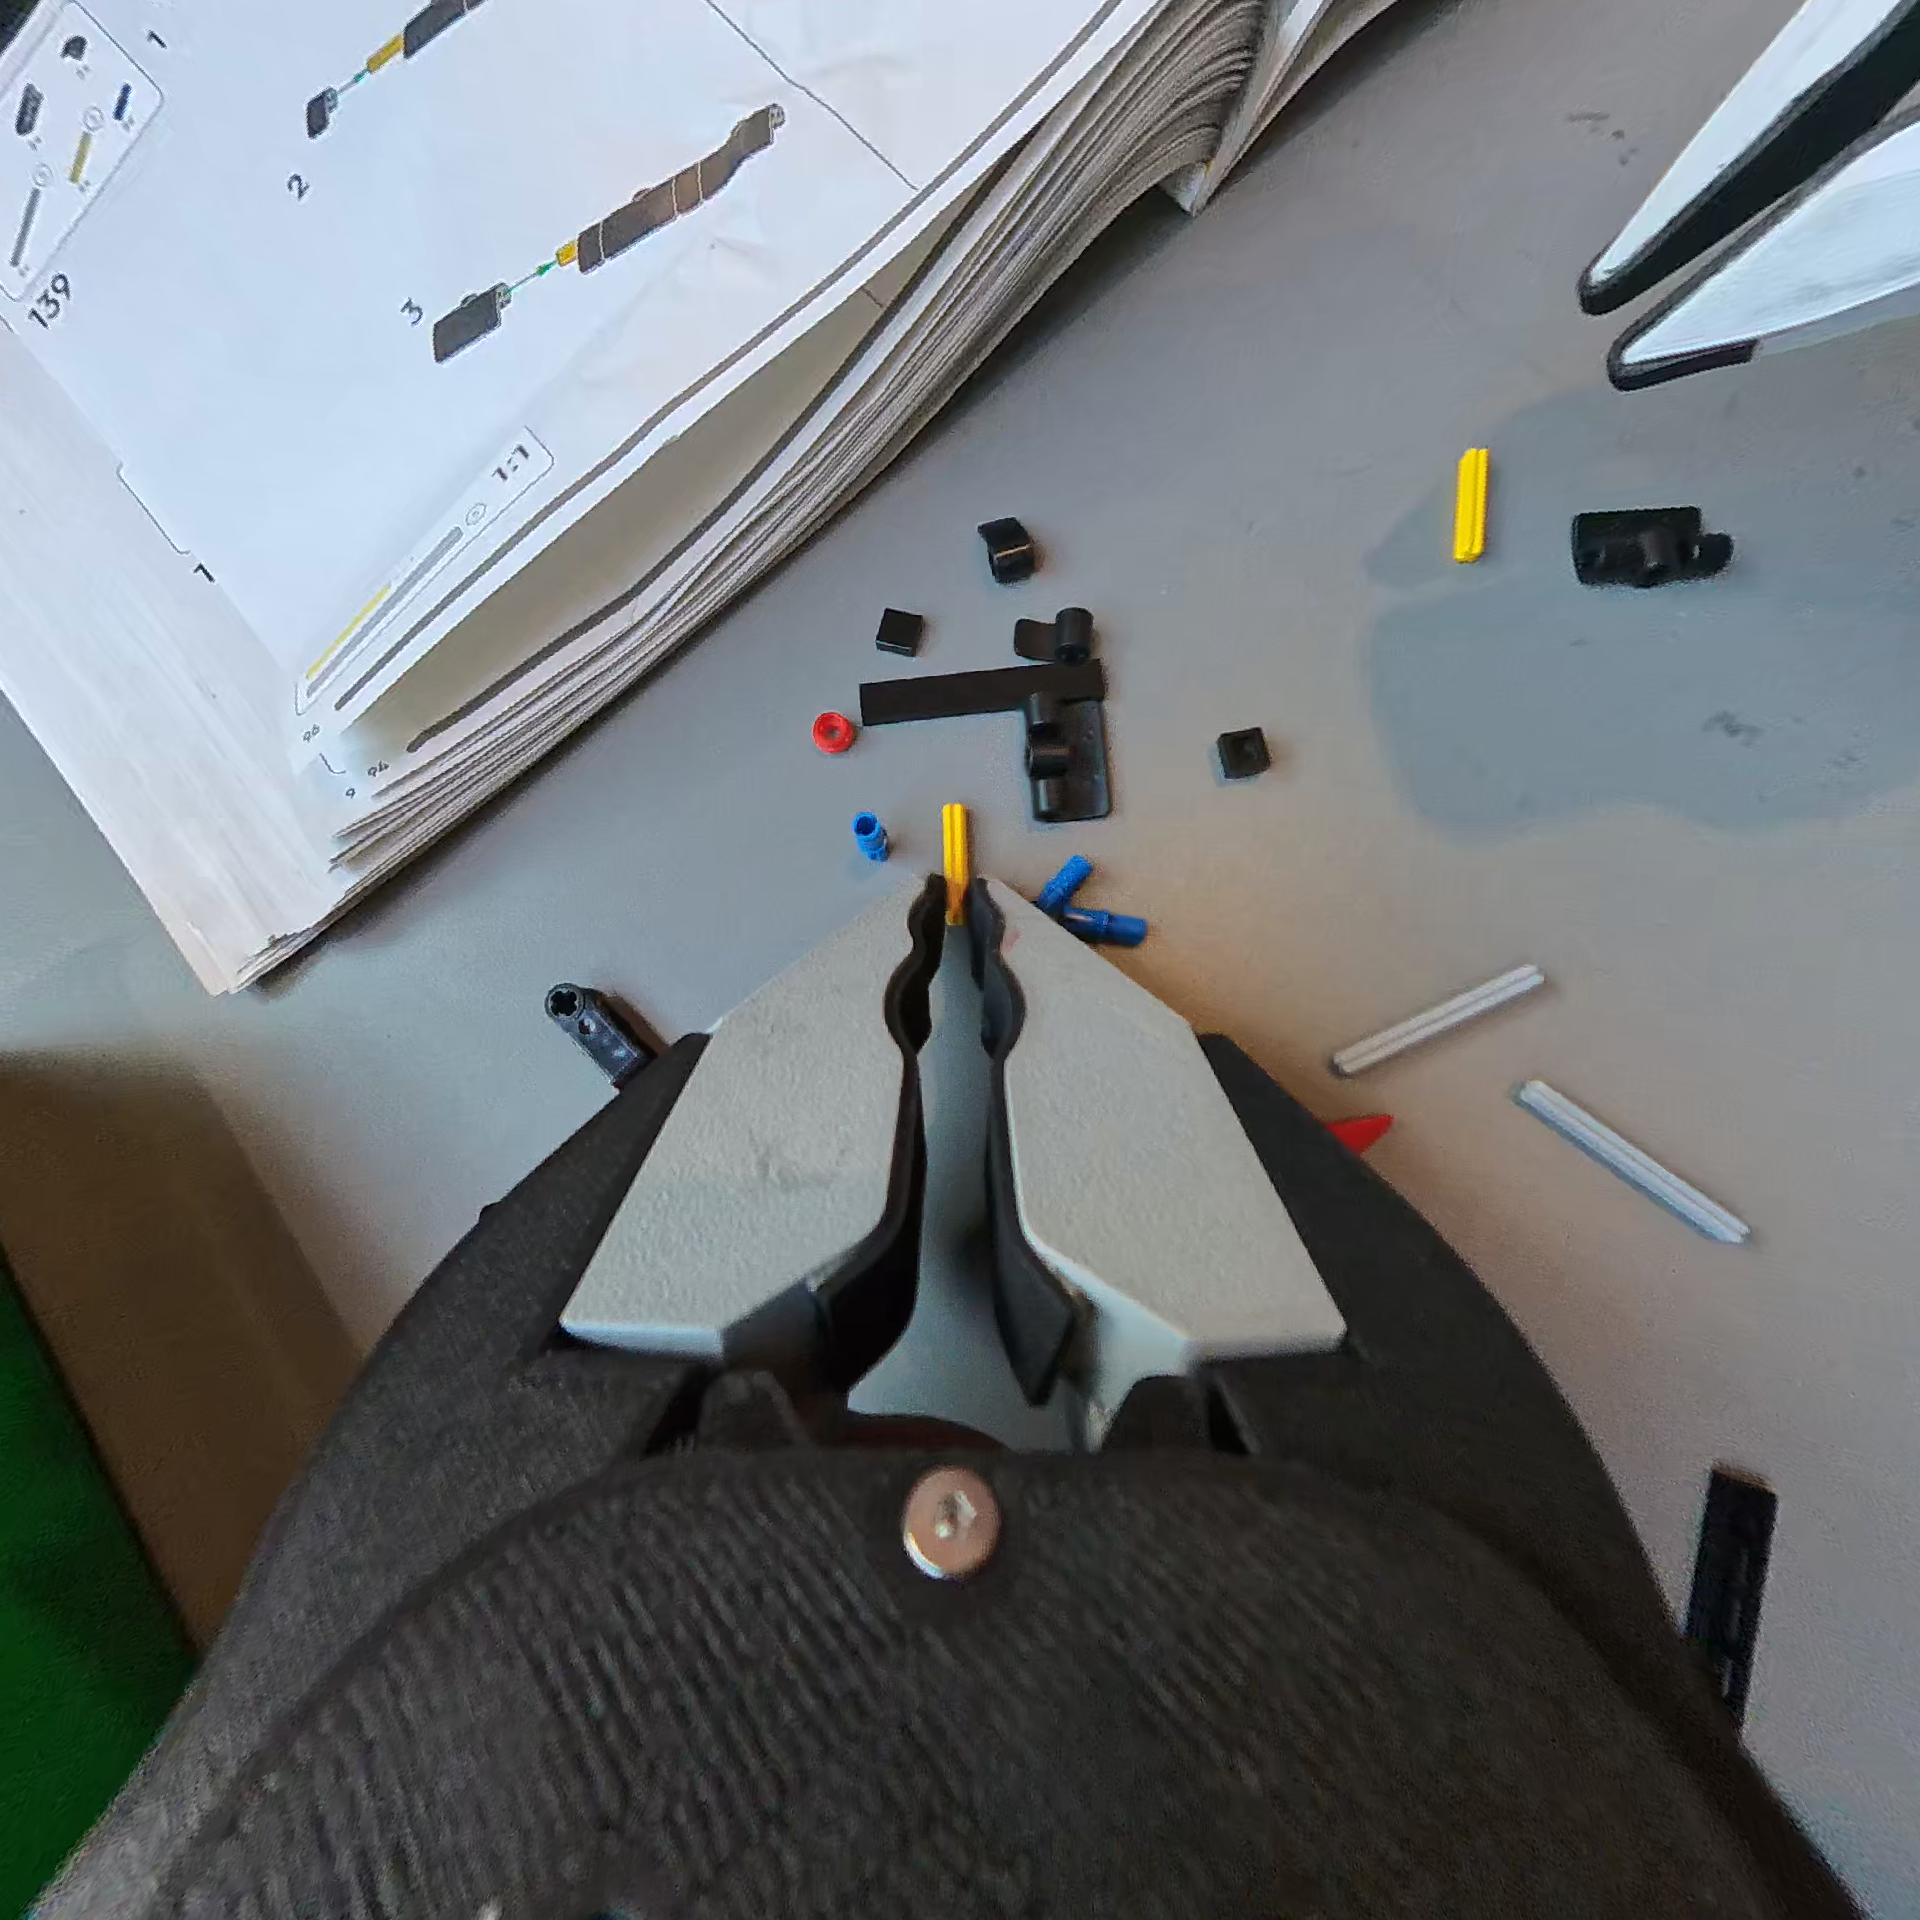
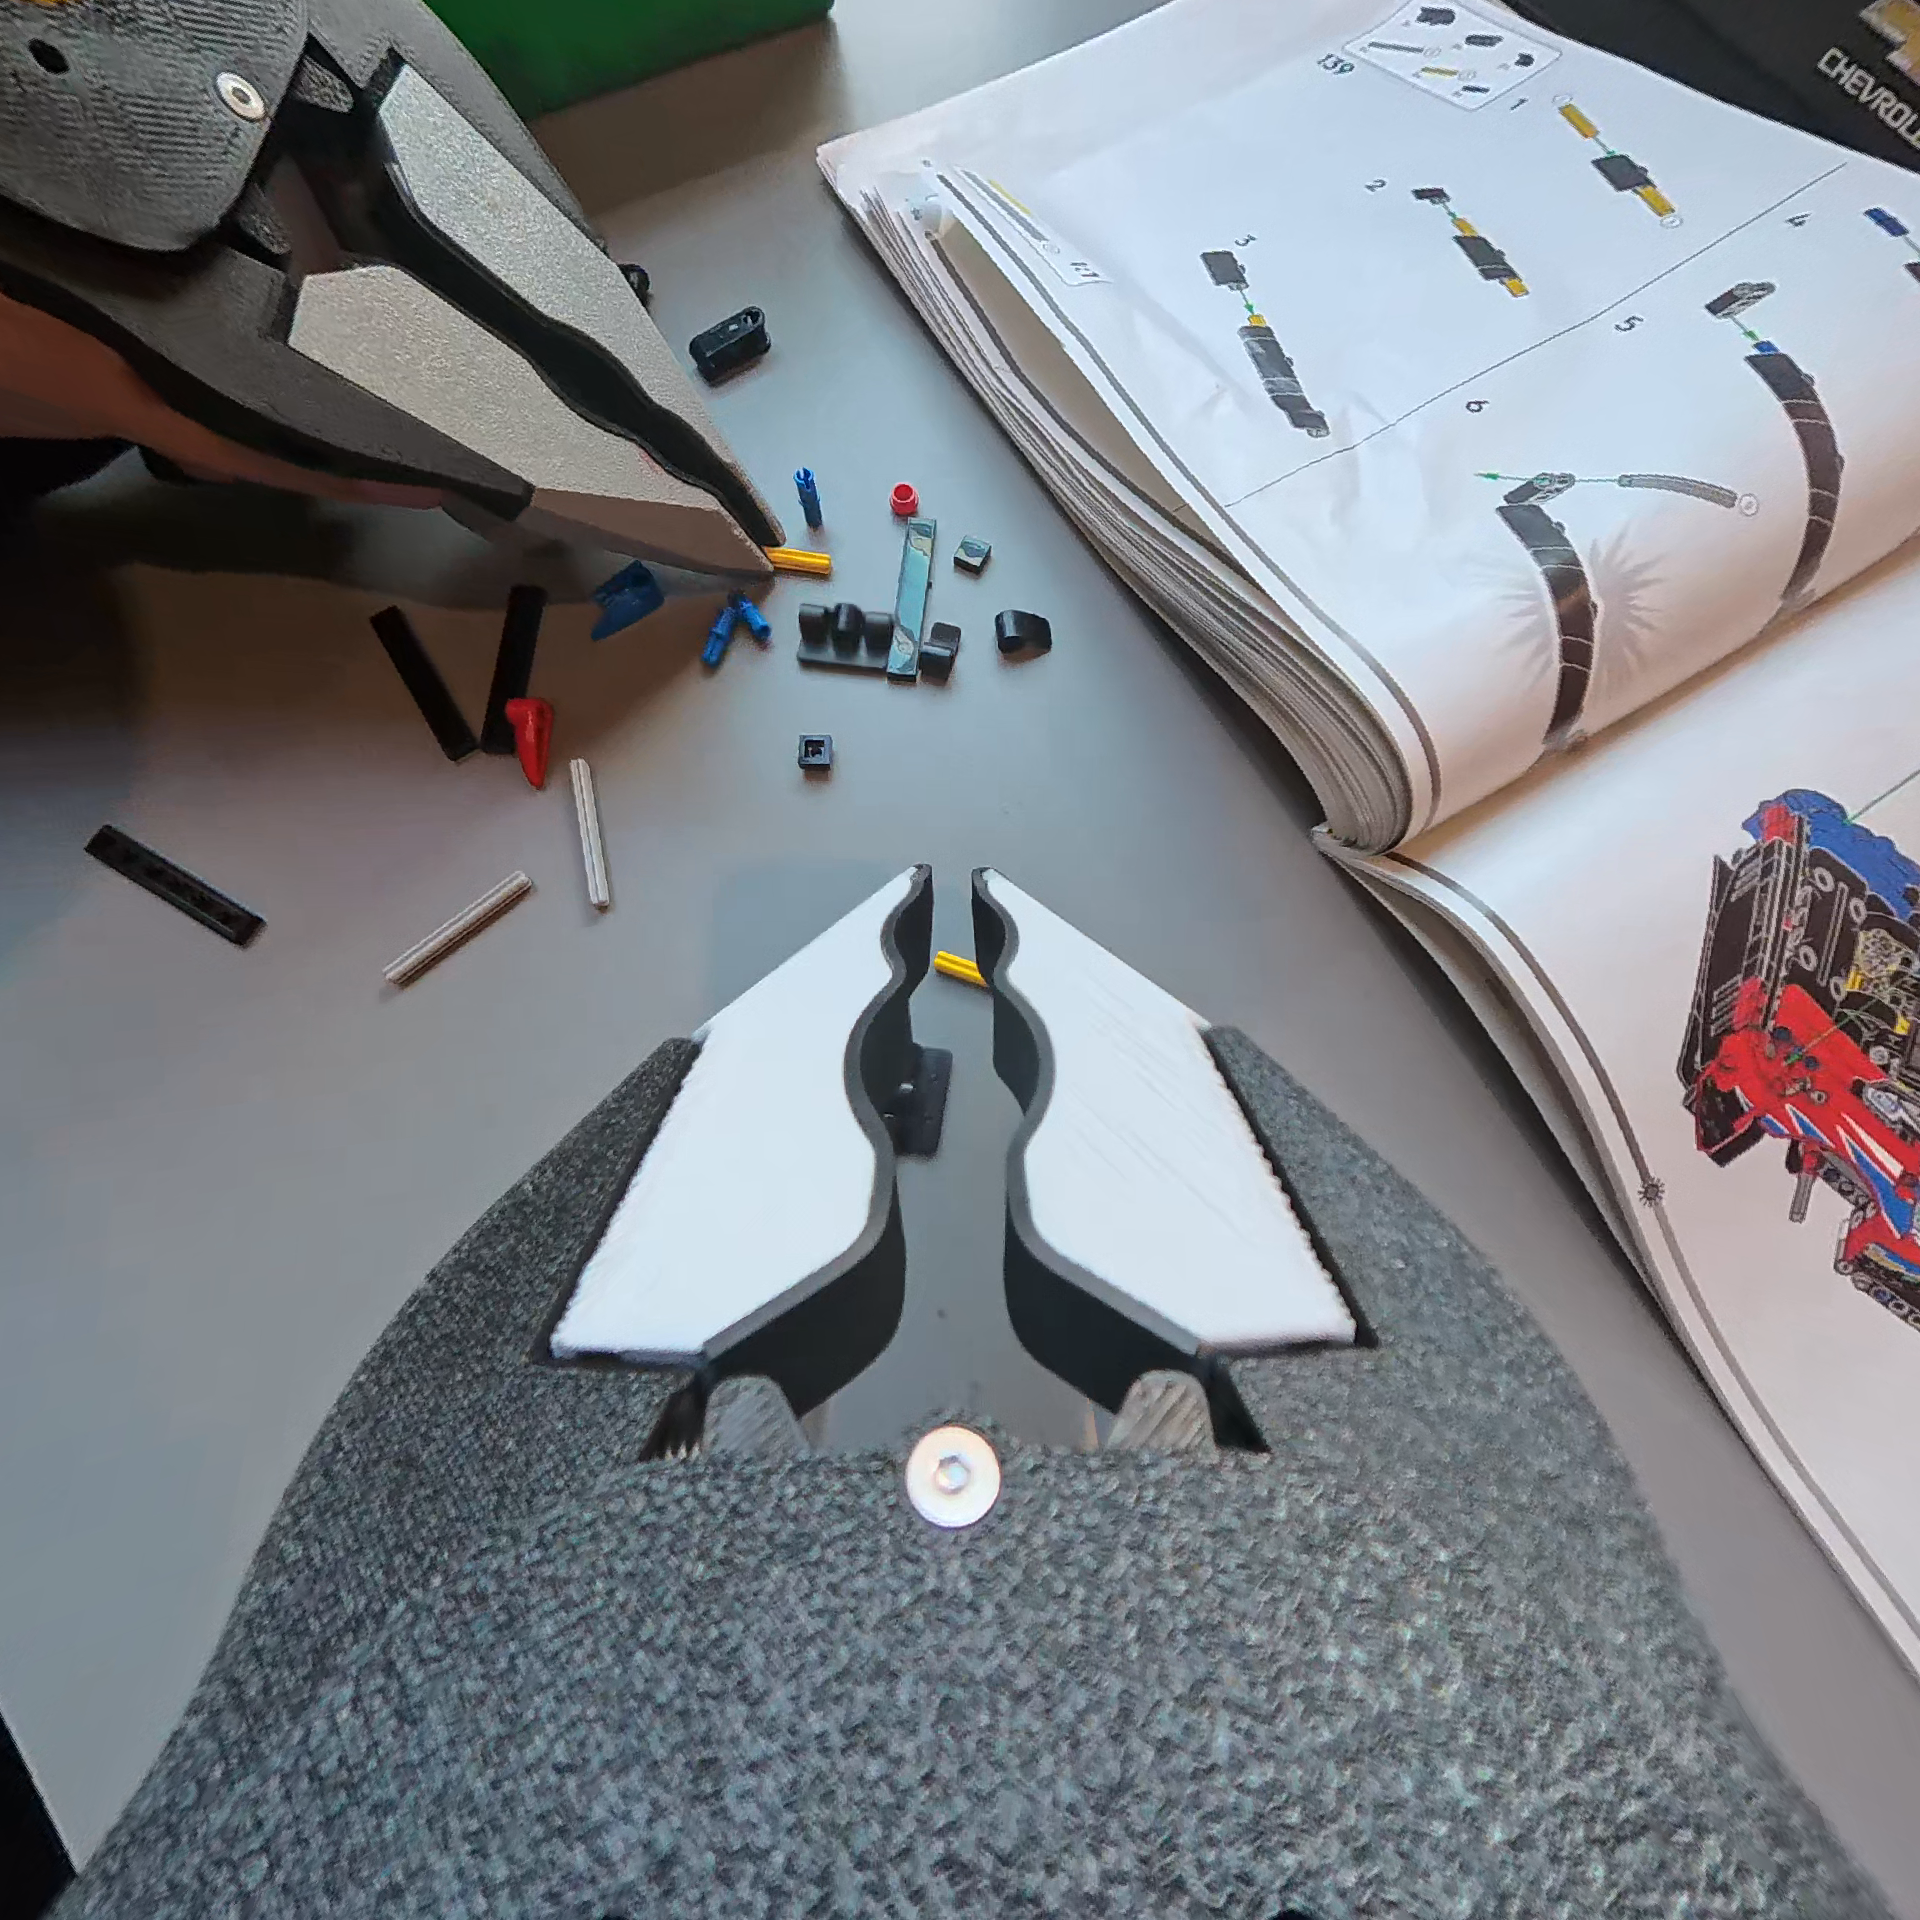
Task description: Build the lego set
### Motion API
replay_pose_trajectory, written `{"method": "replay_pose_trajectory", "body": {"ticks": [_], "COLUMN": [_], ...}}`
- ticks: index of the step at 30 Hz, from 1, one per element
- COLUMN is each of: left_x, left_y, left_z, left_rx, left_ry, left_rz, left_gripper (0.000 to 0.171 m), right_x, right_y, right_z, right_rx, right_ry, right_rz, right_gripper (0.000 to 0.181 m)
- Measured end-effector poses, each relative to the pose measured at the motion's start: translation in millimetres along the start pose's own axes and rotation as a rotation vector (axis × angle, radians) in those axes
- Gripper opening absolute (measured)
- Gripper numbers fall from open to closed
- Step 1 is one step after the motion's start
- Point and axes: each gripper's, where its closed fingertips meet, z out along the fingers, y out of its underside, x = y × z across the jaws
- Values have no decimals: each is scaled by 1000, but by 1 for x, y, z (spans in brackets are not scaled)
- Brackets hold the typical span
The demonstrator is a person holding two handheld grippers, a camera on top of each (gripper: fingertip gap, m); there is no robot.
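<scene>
Your left claw (image 1: 954,902) was clamped on a yellow axle (image 1: 954,844) at twelve o'clock. Your right claw (image 2: 951,883), slightly apart, held nothing. Next, probably, thread that axle into the black connector (image 2: 914,1101) below the right claw.

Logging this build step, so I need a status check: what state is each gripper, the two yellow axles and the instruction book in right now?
left gripper: shut on a yellow axle, at the table.
held yellow axle: pinched by one end, rest sticking out.
right gripper: open, holding nothing.
second yellow axle: lying loose on the table.
instruction book: open, lying flat.
</scene>
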Motion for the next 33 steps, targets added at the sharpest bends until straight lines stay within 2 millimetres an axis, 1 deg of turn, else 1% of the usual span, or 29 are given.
{"method": "replay_pose_trajectory", "body": {"ticks": [3,5,7,9,11,12,15,17,21,25,27,28,30,33], "left_x": [-2,4,17,37,51,58,77,84,93,98,98,95,86,71], "left_y": [1,-8,-25,-41,-47,-47,-40,-38,-34,-31,-33,-35,-41,-46], "left_z": [-1,-6,-15,-25,-32,-33,-34,-34,-34,-32,-31,-31,-31,-32], "left_rx": [-11,36,125,233,288,305,307,308,302,288,297,305,321,331], "left_ry": [-29,-21,3,58,94,116,193,215,242,258,253,237,196,165], "left_rz": [44,110,159,234,312,354,441,483,523,520,498,477,431,340], "left_gripper": [1,1,1,1,1,1,1,1,1,1,1,3,15,16], "right_x": [-3,-7,-14,-22,-35,-41,-52,-57,-60,-62,-59,-52,-26,4], "right_y": [-3,-6,-11,-20,-26,-25,-18,-11,-5,0,1,2,7,19], "right_z": [-1,-1,-2,-5,-10,-10,-6,1,8,8,6,5,-1,-12], "right_rx": [23,41,72,113,147,139,78,27,-12,-33,-39,-54,-103,-162], "right_ry": [-26,-55,-103,-157,-208,-210,-142,-115,-103,-115,-100,-69,12,70], "right_rz": [19,39,55,41,-50,-127,-367,-463,-531,-539,-548,-545,-514,-425], "right_gripper": [6,6,7,12,16,16,17,16,6,5,4,3,3,3]}}
